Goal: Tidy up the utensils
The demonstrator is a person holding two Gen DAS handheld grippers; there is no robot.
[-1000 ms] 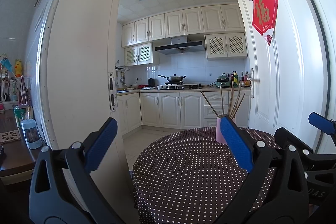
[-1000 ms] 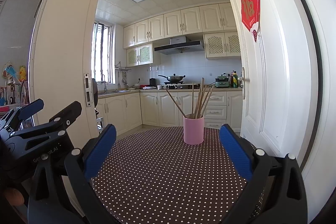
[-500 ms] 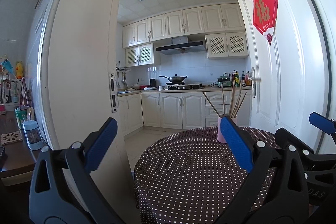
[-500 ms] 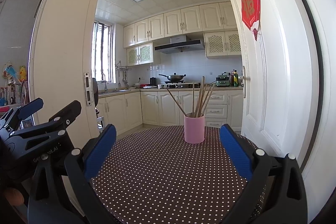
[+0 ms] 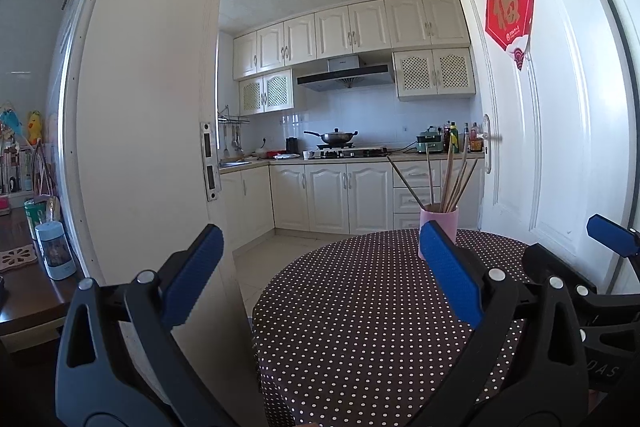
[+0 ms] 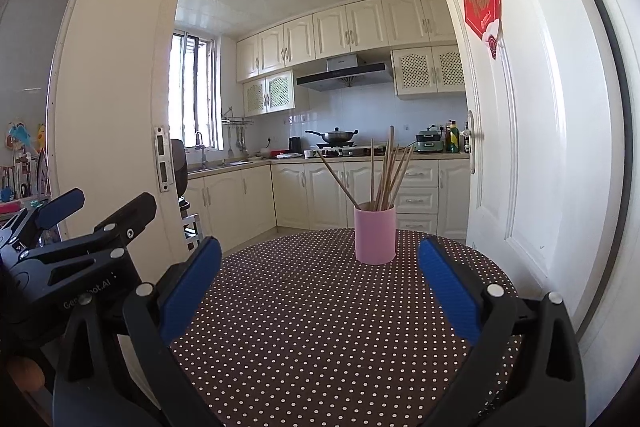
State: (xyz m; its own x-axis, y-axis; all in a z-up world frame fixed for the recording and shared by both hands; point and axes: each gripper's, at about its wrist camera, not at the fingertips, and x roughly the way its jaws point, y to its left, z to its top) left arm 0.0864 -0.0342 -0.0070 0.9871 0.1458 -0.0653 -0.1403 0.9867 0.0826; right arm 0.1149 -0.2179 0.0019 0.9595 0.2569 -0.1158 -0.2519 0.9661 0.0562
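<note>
Chopsticks (image 6: 383,174) stood bunched in the pink cup (image 6: 375,235) at the far side of the polka-dot table (image 6: 312,327) | left gripper (image 5: 320,273) jaws apart, holding nothing | right gripper (image 6: 318,285) jaws apart, cup between its fingers' line, well ahead

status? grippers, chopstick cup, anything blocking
Left gripper and right gripper open, empty. Pink cup upright on the dotted table, chopsticks inside, untouched. Nothing between grippers and cup.
</note>
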